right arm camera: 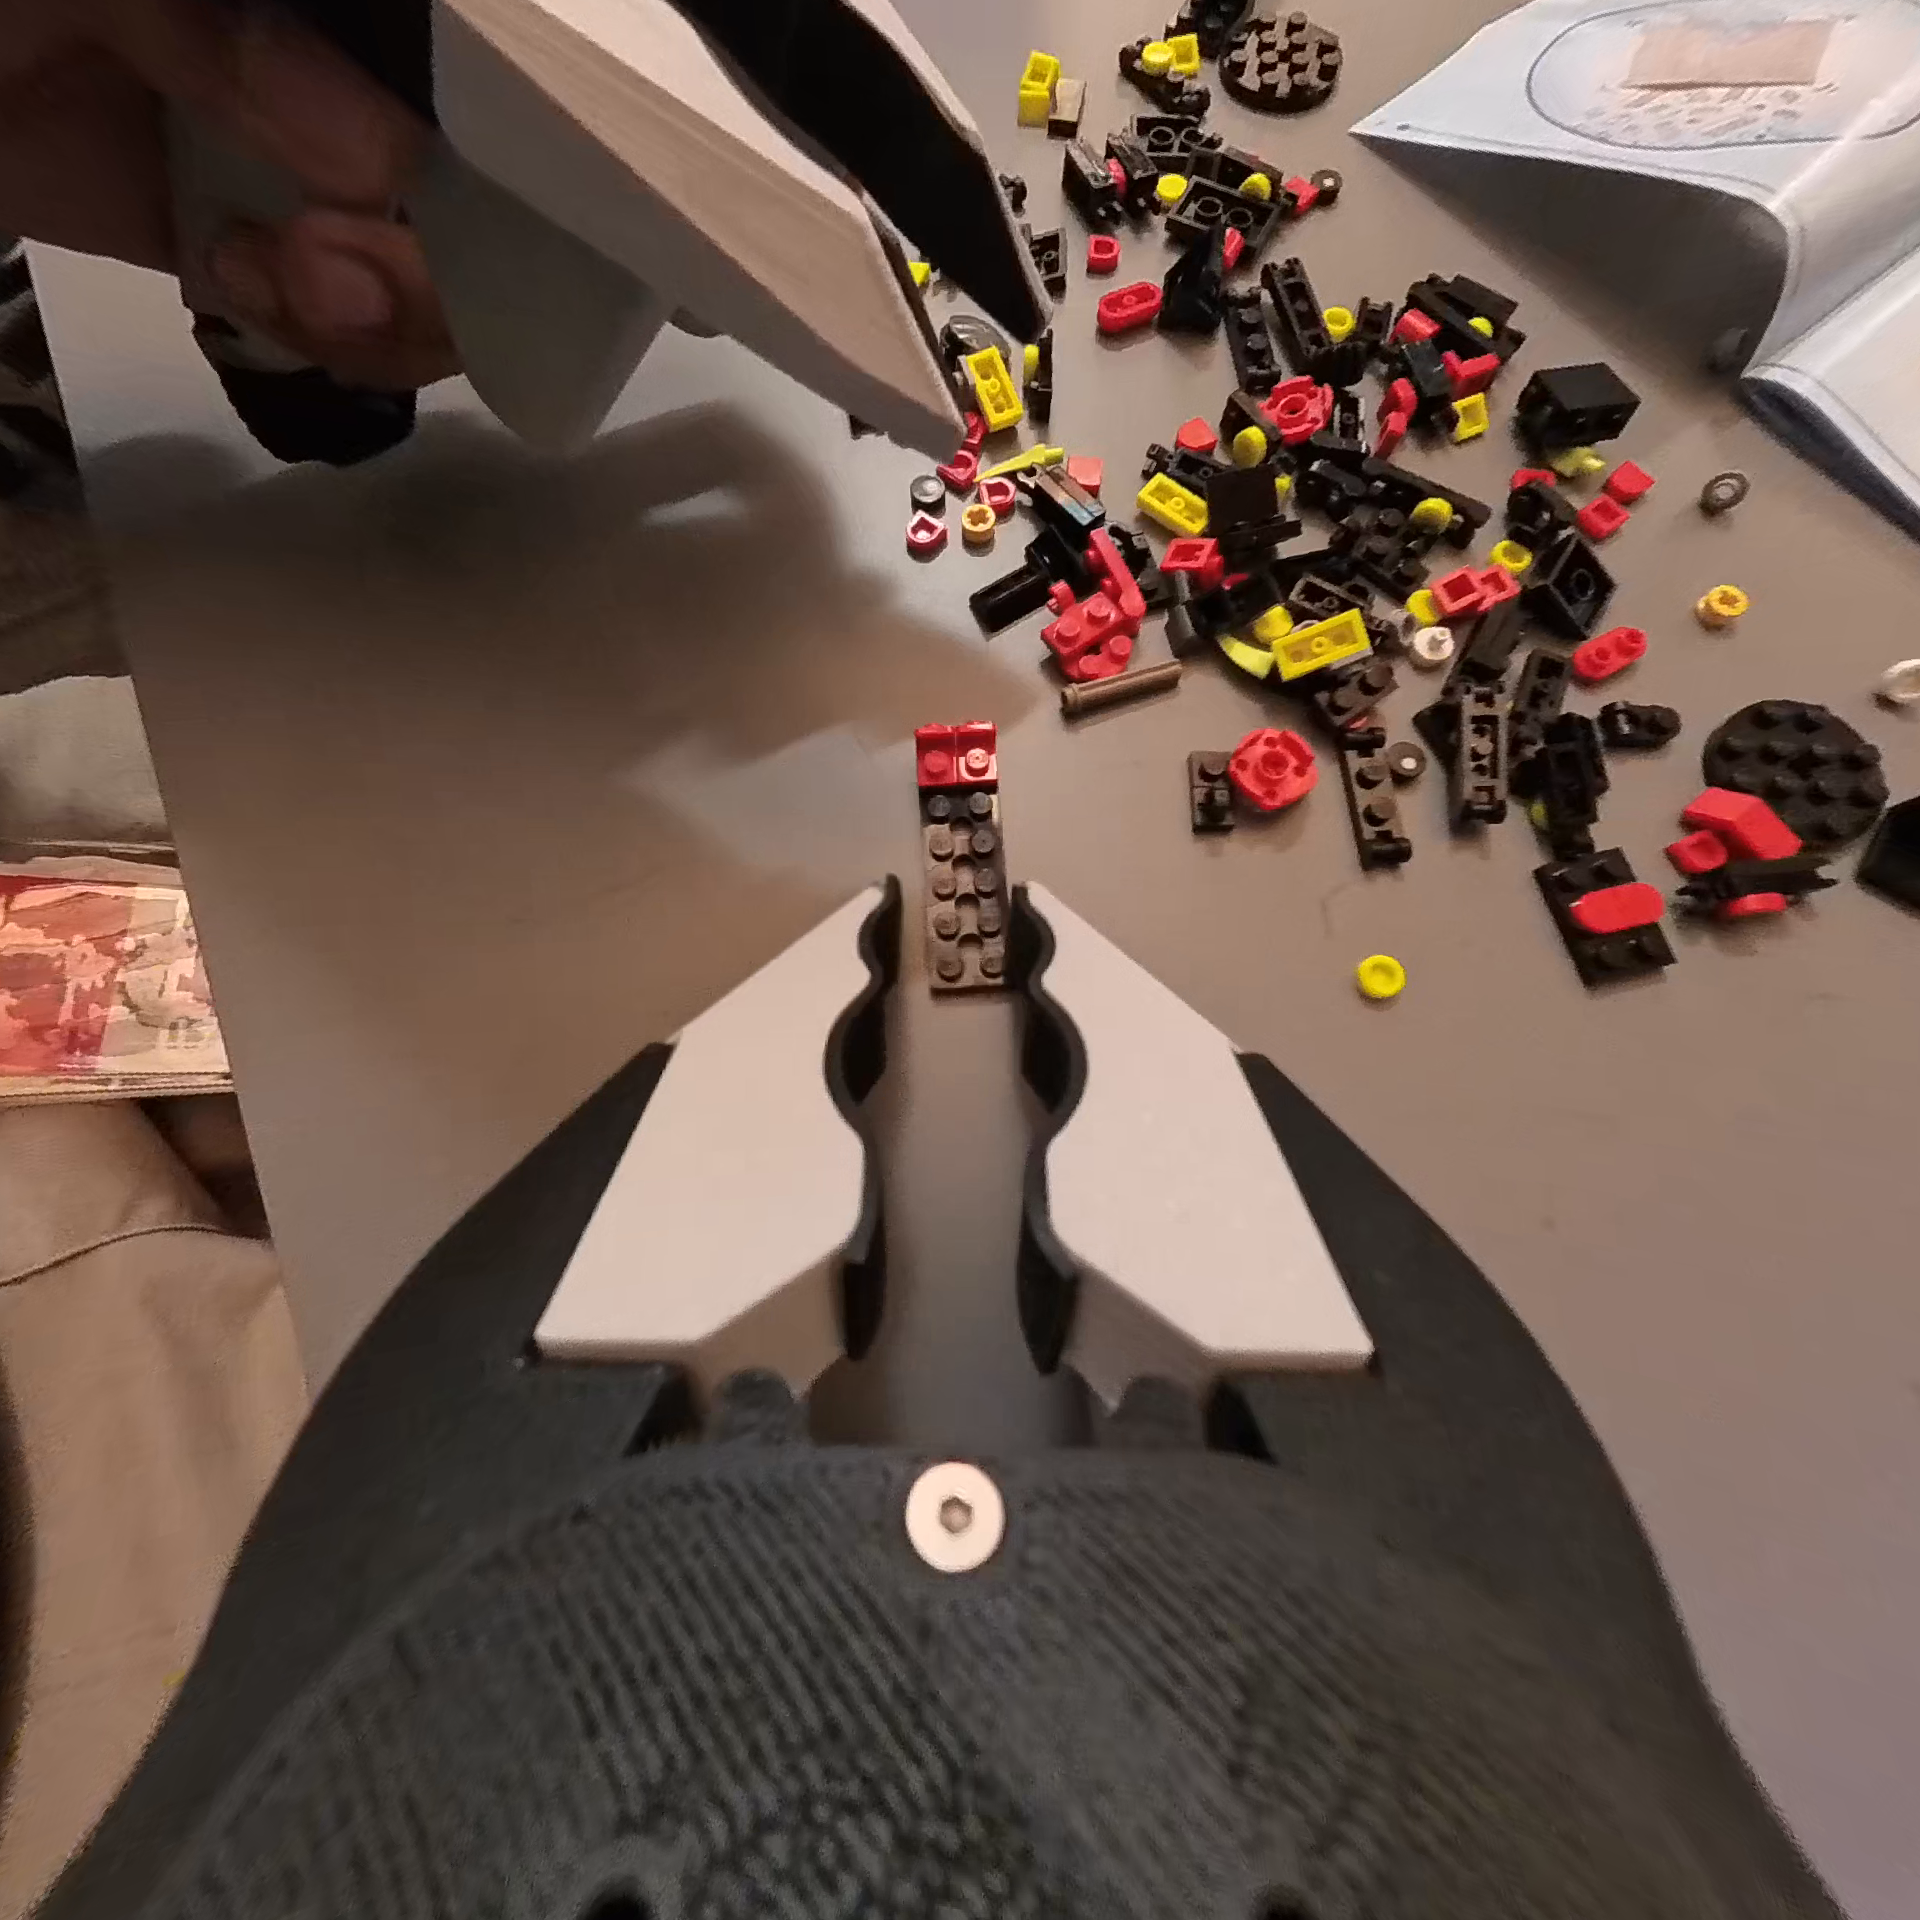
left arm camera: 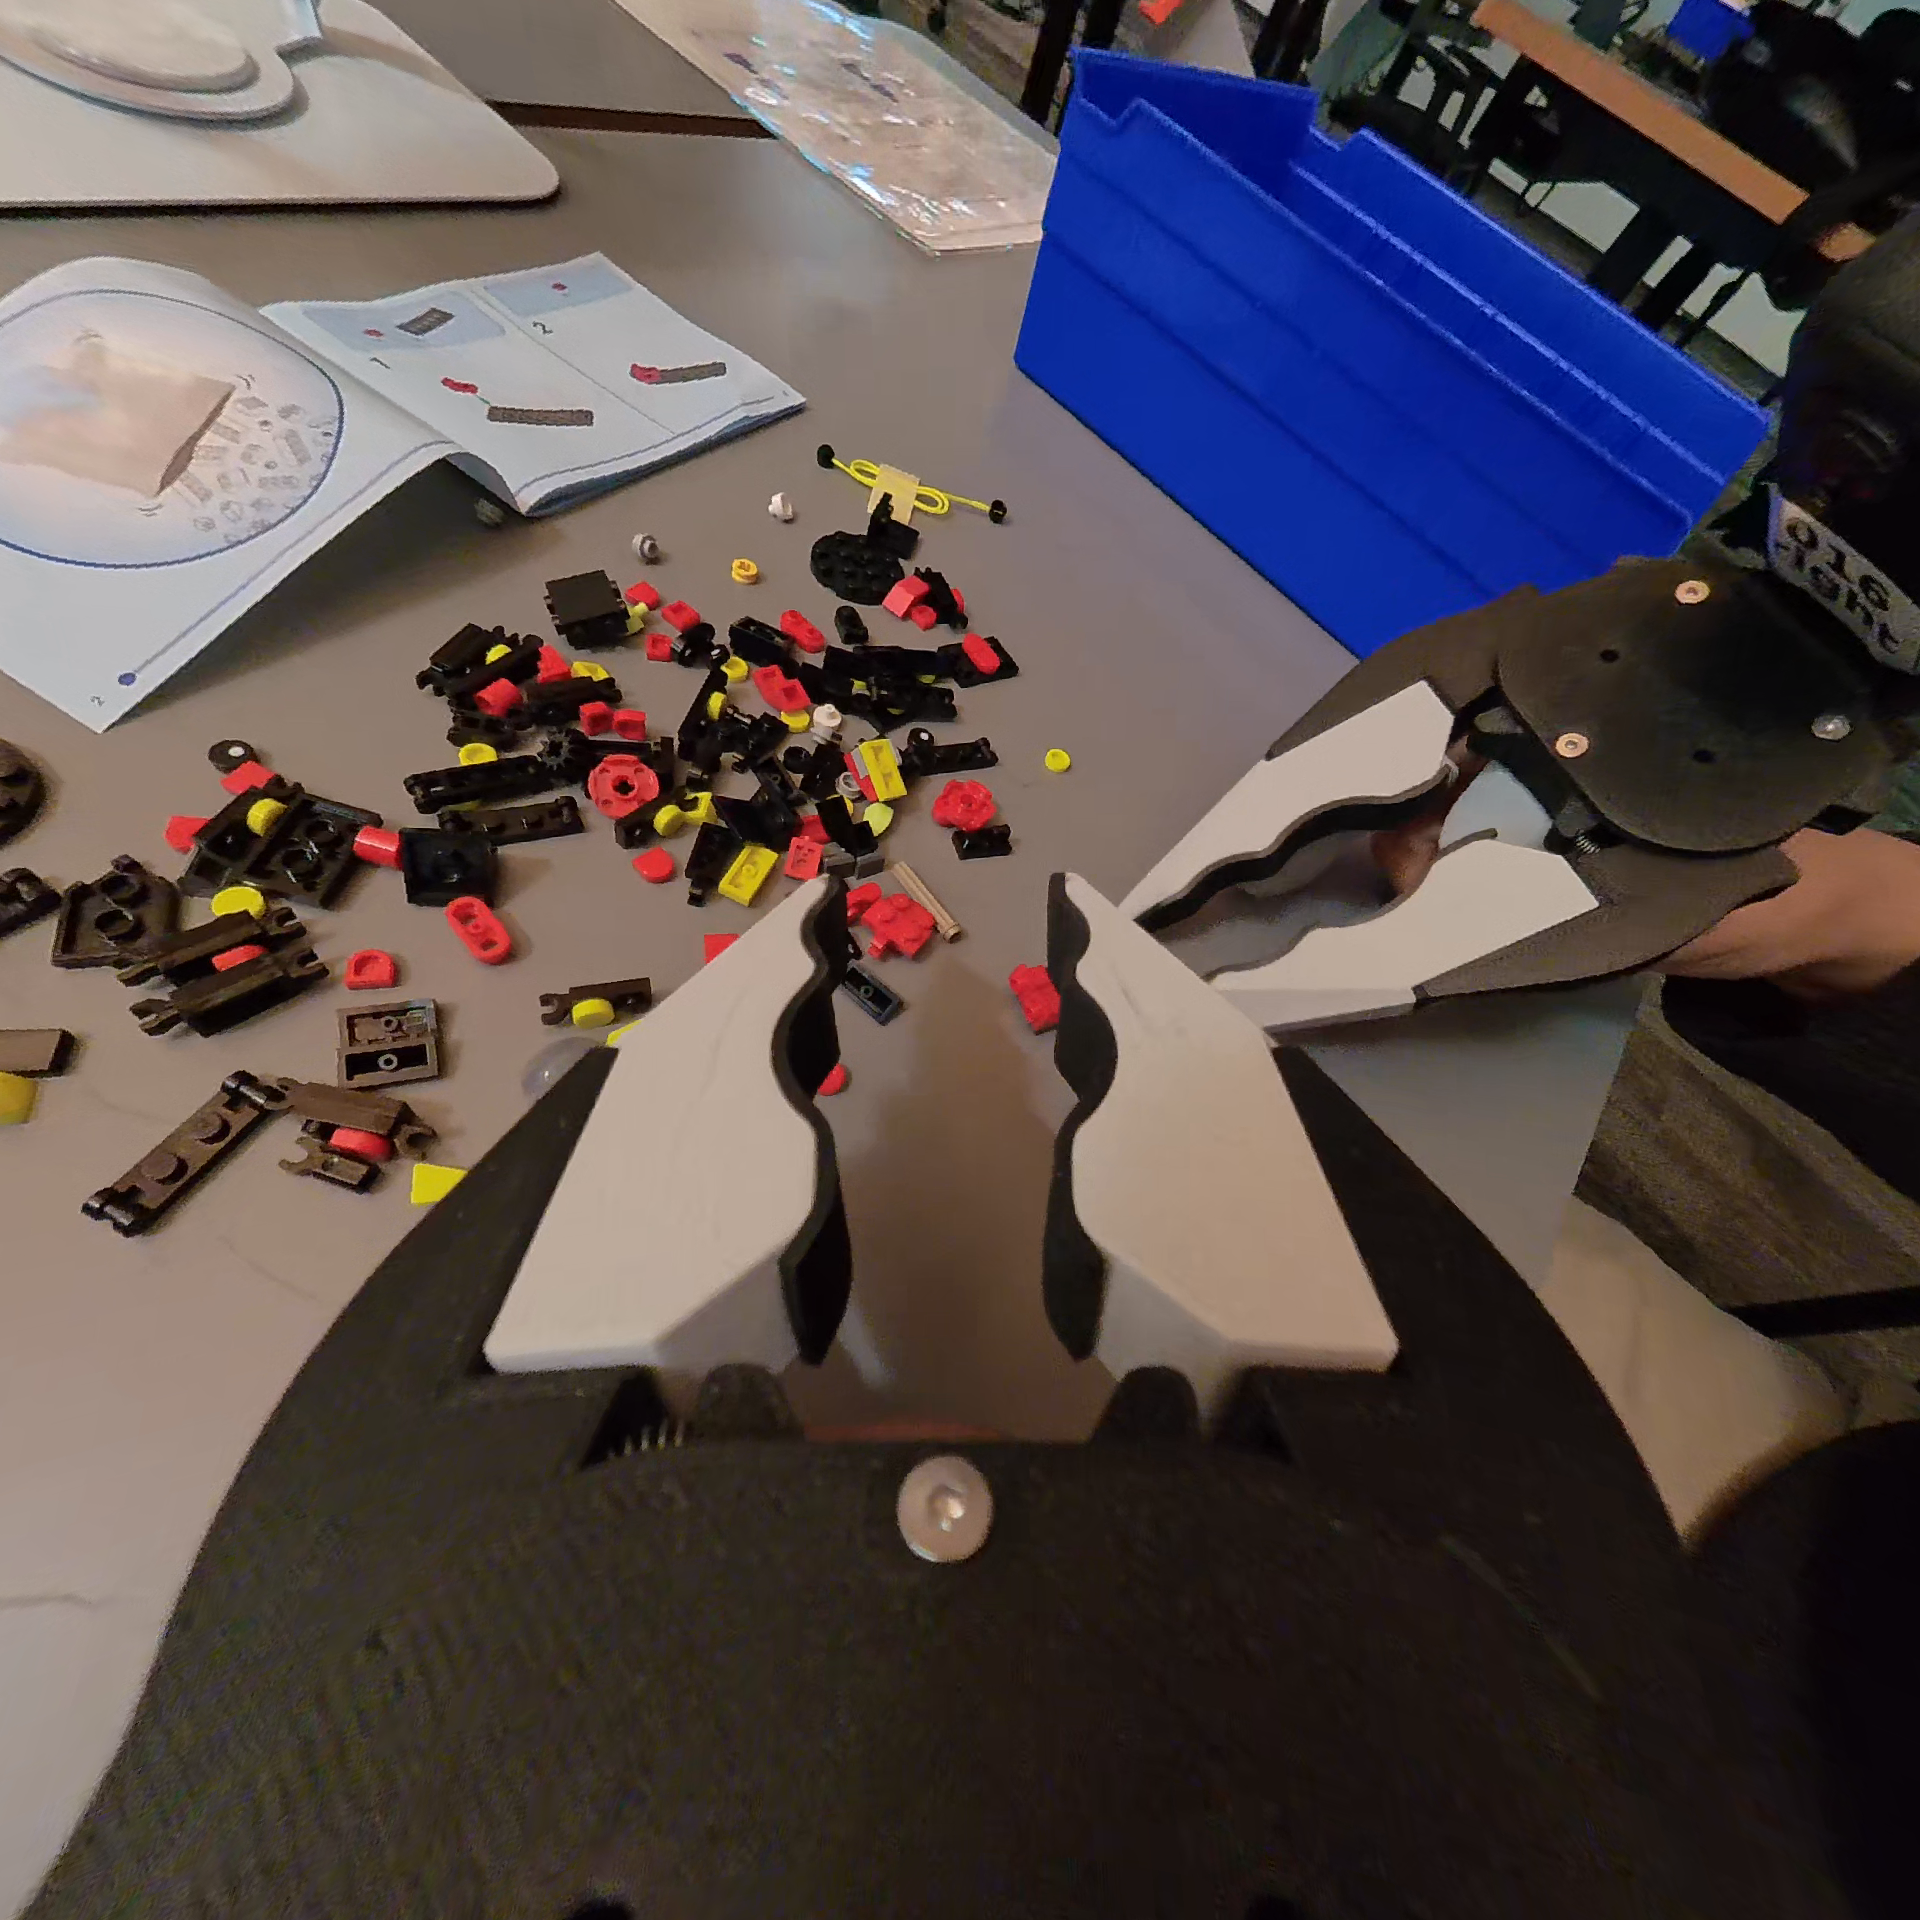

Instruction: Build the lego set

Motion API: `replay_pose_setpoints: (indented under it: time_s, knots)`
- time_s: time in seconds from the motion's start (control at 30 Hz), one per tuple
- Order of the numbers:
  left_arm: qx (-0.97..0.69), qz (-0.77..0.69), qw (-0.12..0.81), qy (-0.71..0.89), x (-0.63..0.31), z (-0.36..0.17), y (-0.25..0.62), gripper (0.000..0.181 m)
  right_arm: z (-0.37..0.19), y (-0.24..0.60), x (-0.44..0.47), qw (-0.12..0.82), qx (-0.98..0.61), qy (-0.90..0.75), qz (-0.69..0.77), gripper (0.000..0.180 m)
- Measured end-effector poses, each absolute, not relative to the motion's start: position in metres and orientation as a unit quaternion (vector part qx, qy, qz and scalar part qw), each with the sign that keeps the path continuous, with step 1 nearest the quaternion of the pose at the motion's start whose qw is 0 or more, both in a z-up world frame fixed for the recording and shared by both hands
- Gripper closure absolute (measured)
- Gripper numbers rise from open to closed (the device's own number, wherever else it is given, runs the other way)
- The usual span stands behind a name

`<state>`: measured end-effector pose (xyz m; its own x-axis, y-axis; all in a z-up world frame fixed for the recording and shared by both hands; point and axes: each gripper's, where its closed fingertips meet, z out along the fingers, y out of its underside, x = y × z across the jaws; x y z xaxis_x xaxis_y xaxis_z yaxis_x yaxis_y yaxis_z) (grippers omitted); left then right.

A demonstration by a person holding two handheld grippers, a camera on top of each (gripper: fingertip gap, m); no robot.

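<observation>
A pile of loose black, red and yellow lego pieces [left arm camera: 727, 748] lies on the grey table [left arm camera: 1143, 582]; it also shows in the right wrist view [right arm camera: 1351, 520]. My left gripper [left arm camera: 940, 894] is open and empty, hovering over the near edge of the pile. In the right wrist view it [right arm camera: 997, 379] points down at the pile's left side. My right gripper [right arm camera: 954, 899] is shut on a long dark brown plate [right arm camera: 966, 914] with red pieces [right arm camera: 956, 750] on its far end, held just above the table. In the left wrist view the right gripper [left arm camera: 1174, 951] comes in from the right.
An open instruction booklet [left arm camera: 364, 416] lies behind the pile, also in the right wrist view [right arm camera: 1714, 156]. A blue bin [left arm camera: 1351, 343] stands at the back right. A clear plastic bag [left arm camera: 883, 114] and a white board [left arm camera: 260, 156] lie farther back. A hand [left arm camera: 1787, 914] holds the right gripper.
</observation>
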<state>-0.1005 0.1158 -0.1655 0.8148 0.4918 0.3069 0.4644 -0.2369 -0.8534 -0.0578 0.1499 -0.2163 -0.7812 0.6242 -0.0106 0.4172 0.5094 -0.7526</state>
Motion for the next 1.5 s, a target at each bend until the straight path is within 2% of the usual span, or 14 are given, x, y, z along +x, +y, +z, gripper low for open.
replay_pose_setpoints:
  time_s: [0.07, 0.37, 0.5, 0.7, 0.97, 1.2, 1.33, 1.5]
  knots:
    - [-0.788, 0.014, 0.535, -0.303, -0.100, -0.167, 0.116, 0.145, -0.216, 0.151, -0.058, 0.135, -0.303, -0.859, 0.390, 0.166]
    - [-0.802, 0.001, 0.524, -0.287, -0.091, -0.172, 0.120, 0.144, -0.216, 0.160, -0.057, 0.151, -0.288, -0.864, 0.385, 0.166]
    - [-0.823, -0.020, 0.504, -0.259, -0.078, -0.180, 0.125, 0.142, -0.216, 0.162, -0.051, 0.132, -0.271, -0.869, 0.392, 0.166]
    - [-0.877, -0.016, 0.463, -0.127, -0.037, -0.195, 0.139, 0.131, -0.216, 0.159, -0.039, 0.096, -0.241, -0.878, 0.402, 0.166]
    - [-0.880, -0.036, 0.457, -0.127, -0.031, -0.197, 0.140, 0.131, -0.216, 0.153, -0.030, 0.097, -0.200, -0.888, 0.402, 0.165]
    - [-0.897, -0.025, 0.427, -0.110, -0.026, -0.207, 0.140, 0.131, -0.215, 0.156, -0.038, 0.121, -0.209, -0.885, 0.398, 0.150]
    - [-0.900, -0.036, 0.421, -0.108, -0.022, -0.209, 0.140, 0.133, -0.215, 0.162, -0.039, 0.125, -0.213, -0.884, 0.396, 0.151]
    - [-0.903, -0.043, 0.412, -0.111, -0.021, -0.212, 0.139, 0.133, -0.215, 0.164, -0.041, 0.133, -0.209, -0.885, 0.394, 0.162]
